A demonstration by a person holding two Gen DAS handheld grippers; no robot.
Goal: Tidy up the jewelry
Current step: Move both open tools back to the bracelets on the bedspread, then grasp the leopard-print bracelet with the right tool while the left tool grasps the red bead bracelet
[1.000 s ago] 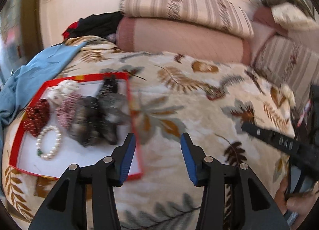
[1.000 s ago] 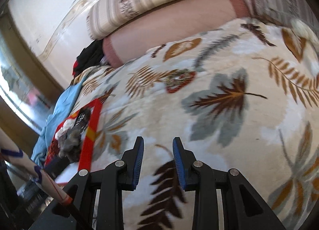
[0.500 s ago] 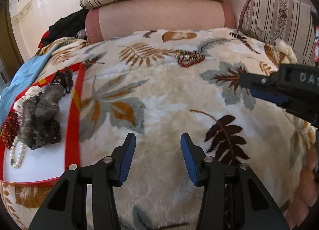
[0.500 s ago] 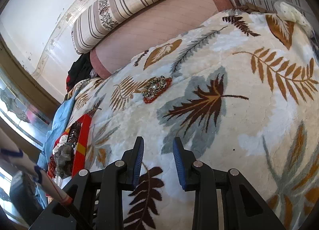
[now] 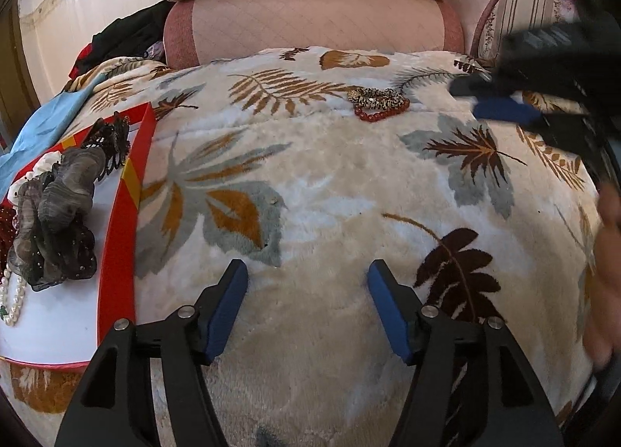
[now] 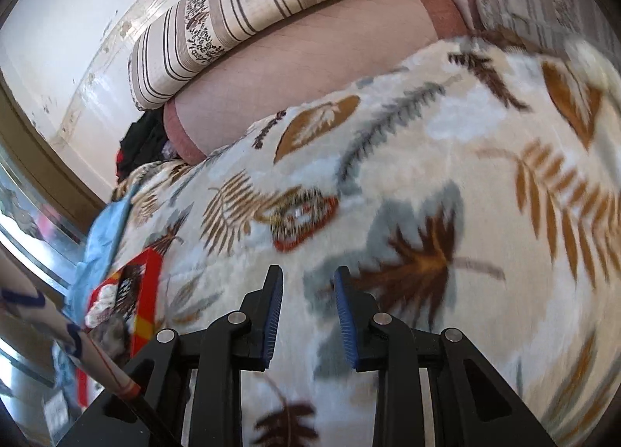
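My left claw has just opened wider, with nothing in it. It swung away from the red tray, which now sits at the left edge. My right claw moved closer to the red beads on the bed.

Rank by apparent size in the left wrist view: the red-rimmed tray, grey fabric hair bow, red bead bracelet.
1. red-rimmed tray, partly cut off at the frame edge
2. grey fabric hair bow
3. red bead bracelet, though it lies farthest from the camera

Each tool is matte black — blue ribbed pads, silver screws (two per finger).
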